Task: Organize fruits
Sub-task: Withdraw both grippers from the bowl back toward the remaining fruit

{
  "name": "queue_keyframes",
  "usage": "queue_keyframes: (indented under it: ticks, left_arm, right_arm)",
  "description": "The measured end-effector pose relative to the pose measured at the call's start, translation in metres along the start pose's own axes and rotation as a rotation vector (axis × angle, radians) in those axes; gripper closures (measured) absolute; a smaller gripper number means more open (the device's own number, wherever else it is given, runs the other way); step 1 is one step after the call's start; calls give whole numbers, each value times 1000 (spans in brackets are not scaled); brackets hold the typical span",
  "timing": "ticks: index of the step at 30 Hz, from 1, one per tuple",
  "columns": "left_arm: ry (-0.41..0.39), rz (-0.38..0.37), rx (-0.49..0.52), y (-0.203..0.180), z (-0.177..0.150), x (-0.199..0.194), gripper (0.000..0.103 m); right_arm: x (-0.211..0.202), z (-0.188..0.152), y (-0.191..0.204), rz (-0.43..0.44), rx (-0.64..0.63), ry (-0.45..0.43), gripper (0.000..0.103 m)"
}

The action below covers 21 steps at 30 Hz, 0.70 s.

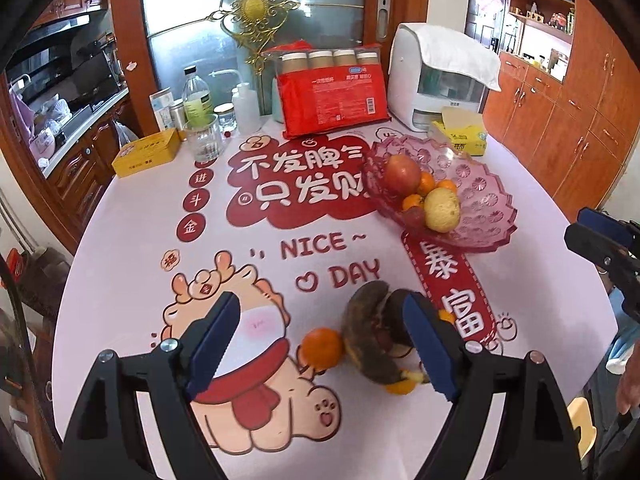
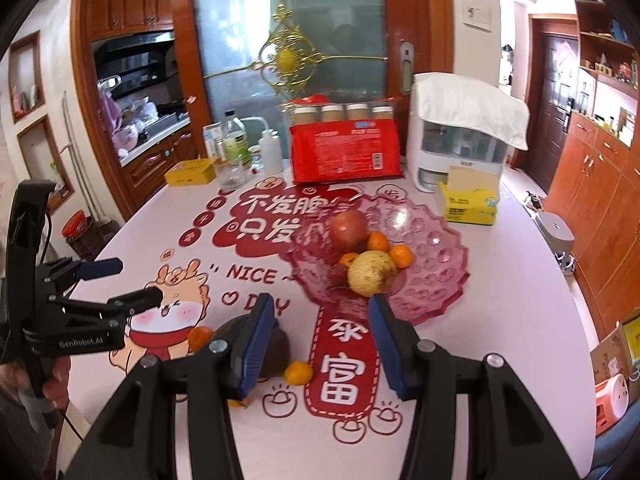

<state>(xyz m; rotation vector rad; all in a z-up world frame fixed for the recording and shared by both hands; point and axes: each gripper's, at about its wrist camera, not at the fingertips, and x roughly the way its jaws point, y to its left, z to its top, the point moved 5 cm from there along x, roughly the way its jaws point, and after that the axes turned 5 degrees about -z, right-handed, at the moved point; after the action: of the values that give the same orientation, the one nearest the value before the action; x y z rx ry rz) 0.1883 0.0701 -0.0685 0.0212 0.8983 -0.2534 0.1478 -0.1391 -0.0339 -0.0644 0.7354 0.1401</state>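
Note:
A pink glass bowl holds a red apple, a yellow fruit and a few mandarins. Nearer me, blackened bananas lie on the printed tablecloth with loose mandarins around them. My left gripper hovers open above the mandarin left of the bananas. My right gripper is open and empty, just right of the bananas and short of the bowl.
Along the back stand a red pack of paper cups, a white appliance under a towel, a yellow tissue box, a yellow tin, a glass and bottles. Wooden cabinets stand past the table's right edge.

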Motion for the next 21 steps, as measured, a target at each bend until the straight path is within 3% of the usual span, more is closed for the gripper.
queue_keyframes:
  ticks: [11, 21]
  left_arm:
    - [50, -19, 7, 28, -39, 24, 20]
    - [136, -45, 23, 33, -69, 73, 20]
  right_arm:
    - [25, -30, 33, 42, -48, 41, 53]
    - [65, -56, 51, 107, -46, 117, 53]
